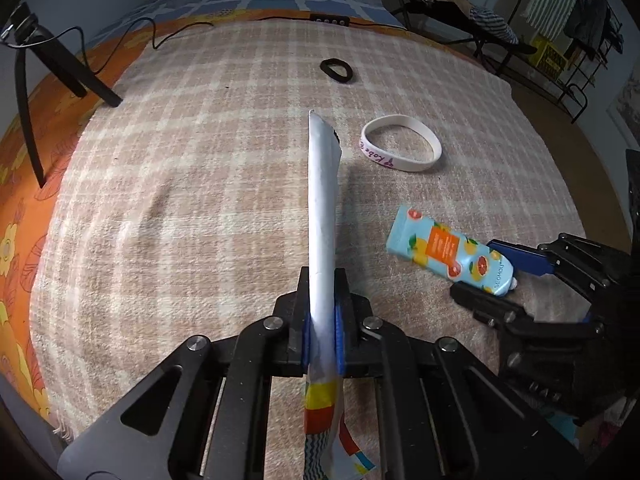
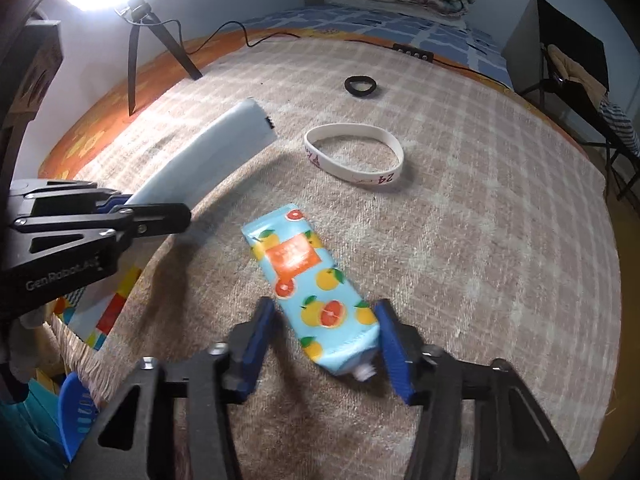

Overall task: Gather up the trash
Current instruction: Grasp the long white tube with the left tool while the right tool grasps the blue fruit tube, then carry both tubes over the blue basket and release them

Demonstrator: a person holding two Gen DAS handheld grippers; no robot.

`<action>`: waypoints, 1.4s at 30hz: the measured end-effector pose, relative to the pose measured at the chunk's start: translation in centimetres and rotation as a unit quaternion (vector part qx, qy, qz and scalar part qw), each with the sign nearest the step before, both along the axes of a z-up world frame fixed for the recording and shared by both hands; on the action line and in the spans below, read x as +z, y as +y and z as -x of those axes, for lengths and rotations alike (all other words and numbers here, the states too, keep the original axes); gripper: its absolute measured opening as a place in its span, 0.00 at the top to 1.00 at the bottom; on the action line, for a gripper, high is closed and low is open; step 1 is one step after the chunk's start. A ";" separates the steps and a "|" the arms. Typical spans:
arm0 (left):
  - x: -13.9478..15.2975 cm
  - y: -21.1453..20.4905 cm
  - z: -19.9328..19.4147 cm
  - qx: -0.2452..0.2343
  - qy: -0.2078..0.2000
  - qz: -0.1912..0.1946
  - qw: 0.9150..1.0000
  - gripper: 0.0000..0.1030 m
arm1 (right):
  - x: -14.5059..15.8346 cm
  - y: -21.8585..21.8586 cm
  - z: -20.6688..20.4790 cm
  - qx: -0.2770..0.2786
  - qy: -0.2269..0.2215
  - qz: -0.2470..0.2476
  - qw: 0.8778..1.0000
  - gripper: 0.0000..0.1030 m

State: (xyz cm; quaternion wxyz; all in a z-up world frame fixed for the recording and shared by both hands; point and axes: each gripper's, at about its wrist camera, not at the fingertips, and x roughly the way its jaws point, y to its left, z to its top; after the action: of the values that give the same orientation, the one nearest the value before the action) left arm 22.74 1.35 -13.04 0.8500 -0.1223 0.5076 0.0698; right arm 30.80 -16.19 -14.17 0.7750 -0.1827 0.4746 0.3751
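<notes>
The left gripper (image 1: 322,312) is fully closed on a flat wrapper (image 1: 323,200). The wrapper is silvery white on the exposed inner side, with a torn notch at its far end. Its printed side shows yellow, red and blue blocks and a wavy pattern, visible where it hangs below the blue pads (image 1: 340,340). The wrapper stands edge-on between the fingers and extends forward above the bed.

The right gripper (image 2: 326,320) is about half open. Its two blue fingers (image 2: 394,354) straddle the neck end of a squeeze tube (image 2: 310,284). The left finger stands clear of the tube; whether the right finger touches the tube shoulder cannot be told.

The tube is light blue, printed with oranges and grapefruit halves, and carries an orange label panel. Its white threaded nozzle has no cap. The tube lies flat on the checked blanket (image 2: 500,240) covering the bed, crimped end pointing away.

Beyond the tube lie a white wristband (image 2: 354,156) with printed lettering and, farther off, a black hair tie (image 2: 361,86). Both rest on the blanket, well apart from each other.
</notes>
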 end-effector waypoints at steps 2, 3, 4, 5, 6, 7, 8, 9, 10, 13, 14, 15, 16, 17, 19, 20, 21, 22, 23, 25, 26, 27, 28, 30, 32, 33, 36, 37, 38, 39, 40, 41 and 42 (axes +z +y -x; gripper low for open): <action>0.1 0.4 0.3 0.004 0.000 0.007 1.000 0.94 | 0.1 0.0 0.0 0.002 0.002 -0.001 1.000 0.59; 0.1 0.6 0.5 0.006 -0.001 0.011 1.000 0.94 | 0.1 0.0 0.1 0.003 0.000 0.000 1.000 0.61; 0.2 0.9 0.7 0.009 -0.001 0.015 1.000 0.94 | 0.2 0.1 0.2 0.005 -0.002 0.002 1.000 0.61; 0.3 1.0 0.9 0.010 -0.002 0.017 1.000 0.94 | 0.3 0.1 0.3 0.006 -0.005 0.003 1.000 0.64; 0.3 1.1 1.0 0.011 -0.003 0.019 1.000 0.94 | 0.4 0.1 0.4 0.006 -0.008 0.003 1.000 0.79; 0.5 1.2 1.3 0.012 -0.004 0.020 1.000 0.94 | 0.5 0.1 0.5 0.007 -0.006 -0.001 1.000 0.81; 0.6 1.2 1.4 0.012 -0.005 0.021 1.000 0.94 | 0.6 0.0 0.5 0.003 -0.002 -0.005 1.000 0.81; 0.7 1.3 1.6 0.012 -0.006 0.020 1.000 0.94 | 0.6 0.1 0.5 -0.001 -0.003 -0.006 1.000 0.81; 0.8 1.3 1.8 0.012 -0.007 0.019 1.000 0.94 | 0.6 0.1 0.5 -0.003 -0.005 -0.006 1.000 0.81; 1.1 1.4 2.2 0.014 -0.011 0.021 1.000 0.94 | 0.5 0.2 0.3 -0.007 0.002 -0.011 1.000 0.81; 1.2 1.5 2.3 0.014 -0.012 0.022 1.000 0.94 | 0.6 0.0 0.3 -0.012 0.004 -0.016 1.000 0.81; 1.4 1.5 2.5 0.014 -0.013 0.022 1.000 0.94 | 0.7 0.0 0.3 -0.014 0.004 -0.019 1.000 0.84; 1.5 1.5 2.7 0.013 -0.015 0.023 1.000 0.94 | 0.9 -0.1 0.4 -0.016 0.002 -0.022 1.000 0.85; 1.6 1.5 3.0 0.012 -0.016 0.024 1.000 0.94 | 1.0 -0.2 0.5 -0.017 0.000 -0.023 1.000 0.87; 1.8 1.5 3.4 0.011 -0.018 0.026 0.999 0.94 | 1.4 -0.2 0.9 -0.016 -0.009 -0.023 1.000 0.89; 1.9 1.5 3.6 0.010 -0.018 0.027 0.999 0.94 | 1.6 -0.2 1.3 -0.013 -0.015 -0.022 1.000 0.90; 2.0 1.4 3.8 0.009 -0.018 0.026 0.999 0.94 | 1.7 -0.2 1.5 -0.010 -0.018 -0.022 1.000 0.92; 2.1 1.4 4.1 0.009 -0.019 0.027 0.999 0.94 | 1.9 -0.2 1.8 -0.009 -0.022 -0.022 0.999 0.94; 2.2 1.4 4.3 0.008 -0.019 0.029 0.999 0.94 | 2.0 -0.2 2.0 -0.010 -0.024 -0.023 0.999 0.99; 2.5 1.3 4.8 0.008 -0.021 0.034 0.999 0.94 | 2.4 -0.3 2.6 -0.009 -0.025 -0.029 0.999 0.99; 2.6 1.2 5.1 0.006 -0.022 0.035 0.999 0.94 | 2.7 -0.3 2.9 -0.007 -0.027 -0.031 0.999 0.99; 2.8 1.1 5.3 0.005 -0.023 0.034 0.999 0.94 | 2.9 -0.3 3.2 -0.004 -0.031 -0.031 0.999 0.99; 3.0 1.0 5.7 0.004 -0.026 0.033 0.999 0.94 | 3.0 -0.2 3.5 -0.002 -0.035 -0.029 0.999 0.99; 3.3 0.9 6.2 0.003 -0.029 0.032 0.999 0.94 | 3.4 -0.2 4.1 0.001 -0.041 -0.028 0.999 0.99; 3.6 0.9 6.8 0.004 -0.032 0.034 0.999 0.94 | 3.8 -0.3 4.5 0.002 -0.043 -0.031 0.999 0.99; 3.8 0.9 7.1 0.004 -0.033 0.035 0.999 0.94 | 4.0 -0.4 4.7 0.002 -0.042 -0.034 0.999 0.99; 4.2 0.9 8.0 0.004 -0.037 0.038 0.999 0.94 | 4.8 -0.6 5.4 0.003 -0.042 -0.042 0.998 0.99; 4.4 0.9 8.4 0.003 -0.038 0.038 0.999 0.94 | 5.0 -0.7 5.7 0.004 -0.043 -0.044 0.998 0.99; 4.5 0.8 8.7 0.001 -0.039 0.039 0.998 0.94 | 5.3 -0.7 6.1 0.007 -0.044 -0.045 0.998 0.99; 4.6 0.7 9.2 0.000 -0.041 0.040 0.998 0.94 | 5.6 -0.8 6.5 0.010 -0.045 -0.046 0.998 0.99; 4.7 0.6 9.6 -0.002 -0.041 0.041 0.998 0.94 | 5.7 -0.9 6.9 0.013 -0.046 -0.048 0.998 0.99; 4.8 0.6 10.0 -0.003 -0.042 0.042 0.998 0.94 | 6.0 -1.1 7.4 0.016 -0.045 -0.050 0.998 0.99; 4.8 0.5 10.5 -0.004 -0.042 0.044 0.998 0.94 | 6.1 -1.2 7.9 0.018 -0.044 -0.052 0.998 0.99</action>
State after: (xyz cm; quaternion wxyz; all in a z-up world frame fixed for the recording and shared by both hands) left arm 12.28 1.81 -8.20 0.8648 -0.1606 0.4742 0.0385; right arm 22.95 -17.39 -8.07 0.7967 -0.1671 0.4165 0.4048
